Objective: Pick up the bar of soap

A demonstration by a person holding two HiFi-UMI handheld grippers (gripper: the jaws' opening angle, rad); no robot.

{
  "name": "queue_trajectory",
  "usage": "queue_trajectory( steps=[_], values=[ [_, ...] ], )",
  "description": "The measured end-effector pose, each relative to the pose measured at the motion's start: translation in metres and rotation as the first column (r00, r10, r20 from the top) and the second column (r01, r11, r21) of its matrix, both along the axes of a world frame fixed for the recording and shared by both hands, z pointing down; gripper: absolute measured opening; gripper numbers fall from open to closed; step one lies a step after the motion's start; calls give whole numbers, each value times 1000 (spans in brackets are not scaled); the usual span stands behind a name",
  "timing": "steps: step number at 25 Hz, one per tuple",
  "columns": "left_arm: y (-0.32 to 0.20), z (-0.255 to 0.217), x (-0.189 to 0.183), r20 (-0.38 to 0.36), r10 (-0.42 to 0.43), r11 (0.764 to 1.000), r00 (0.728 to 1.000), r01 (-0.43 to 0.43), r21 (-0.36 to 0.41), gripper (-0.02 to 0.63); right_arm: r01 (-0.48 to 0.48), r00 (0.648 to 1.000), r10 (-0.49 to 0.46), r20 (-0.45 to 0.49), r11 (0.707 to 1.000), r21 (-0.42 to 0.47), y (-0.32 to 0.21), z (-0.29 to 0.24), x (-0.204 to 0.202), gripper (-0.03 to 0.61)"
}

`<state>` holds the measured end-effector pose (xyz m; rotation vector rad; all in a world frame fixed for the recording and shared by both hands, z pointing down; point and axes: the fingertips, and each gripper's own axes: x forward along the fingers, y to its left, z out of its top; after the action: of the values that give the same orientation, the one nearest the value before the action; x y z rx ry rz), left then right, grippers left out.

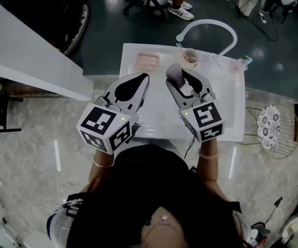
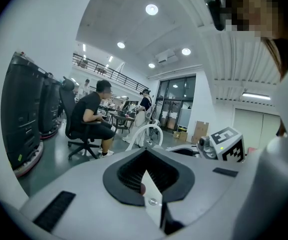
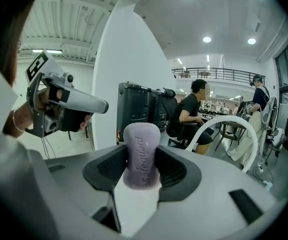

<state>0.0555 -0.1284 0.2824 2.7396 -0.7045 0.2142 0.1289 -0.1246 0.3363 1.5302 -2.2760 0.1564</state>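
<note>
1. My right gripper (image 3: 142,170) has its fingers closed on the purple bar of soap (image 3: 142,154), which stands upright between them, above the white bench (image 1: 230,119).
2. My left gripper (image 1: 142,81), at nine o'clock of the right one, has its fingers together and holds nothing.
3. I judge the pick-up essentially done. Next I need a steady squeeze so the slick bar cannot slip.

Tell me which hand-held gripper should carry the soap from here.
Right. The right hand-held gripper is shut on the purple bar of soap, upright between its jaws over the white tray. The left hand-held gripper is shut on nothing, so using it would probably need a handover.
</note>
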Motion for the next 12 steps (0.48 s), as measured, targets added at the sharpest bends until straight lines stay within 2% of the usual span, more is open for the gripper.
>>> queue_trajectory(
  steps=[12],
  values=[
    [26, -12, 2, -9, 8, 1000, 1000, -8, 24, 0, 12, 992, -30, 120, 989, 149, 49, -63, -7, 186]
  ],
)
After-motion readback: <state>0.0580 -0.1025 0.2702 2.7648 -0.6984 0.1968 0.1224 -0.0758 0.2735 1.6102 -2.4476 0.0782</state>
